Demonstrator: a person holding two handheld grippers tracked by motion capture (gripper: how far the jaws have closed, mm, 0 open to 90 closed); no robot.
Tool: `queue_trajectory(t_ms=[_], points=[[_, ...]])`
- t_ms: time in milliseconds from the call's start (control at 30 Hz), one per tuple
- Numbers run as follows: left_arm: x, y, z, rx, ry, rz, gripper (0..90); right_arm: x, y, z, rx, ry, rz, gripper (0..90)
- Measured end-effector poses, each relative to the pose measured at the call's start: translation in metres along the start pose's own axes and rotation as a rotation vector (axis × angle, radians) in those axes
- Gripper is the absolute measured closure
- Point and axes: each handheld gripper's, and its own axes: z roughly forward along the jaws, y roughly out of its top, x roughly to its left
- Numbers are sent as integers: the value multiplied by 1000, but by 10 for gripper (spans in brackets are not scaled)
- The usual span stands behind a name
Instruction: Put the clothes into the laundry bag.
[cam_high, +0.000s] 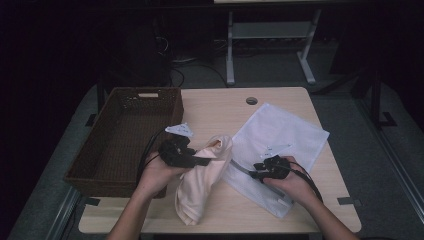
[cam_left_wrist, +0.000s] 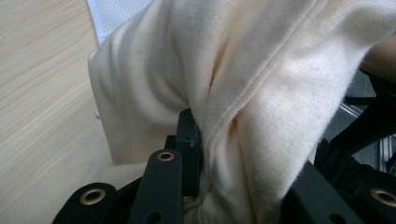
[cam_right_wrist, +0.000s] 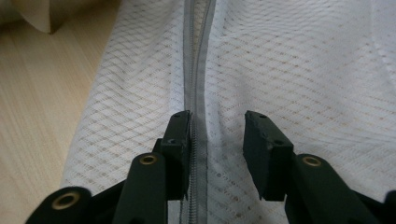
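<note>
Your left gripper (cam_high: 202, 161) has its jaws pinching a fold of the cream garment (cam_high: 200, 187), which hangs down onto the worktop (cam_high: 220, 107) beside the wicker basket (cam_high: 120, 165). Your right gripper (cam_right_wrist: 217, 135) sits on the white mesh bag (cam_high: 280, 137), jaws spread astride its zipper (cam_right_wrist: 196, 70), not gripping.

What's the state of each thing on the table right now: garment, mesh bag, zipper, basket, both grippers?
Cream garment: bunched, one end lifted, the rest draped on the table.
Left gripper: shut on the cream garment.
White mesh bag: flat on the table.
Zipper: looks closed where visible.
Right gripper: open, fingers on the bag, beside the zipper.
Wicker basket: upright, empty.
</note>
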Motion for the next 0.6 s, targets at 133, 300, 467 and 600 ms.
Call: queue_trajectory(t_ms=[133, 300, 467, 600], points=[[0, 0, -1, -1, -1, 0, 724, 0, 0, 0, -5, -10, -17, 701], [1, 0, -2, -3, 1, -1, 724, -1, 3, -6, -65, -15, 0, 743], [1, 0, -2, -6, 2, -3, 724, -1, 0, -1, -6, -20, -30, 763], [1, -1, -2, -4, 2, -2, 725, -1, 0, 1, 8, -28, -43, 840]])
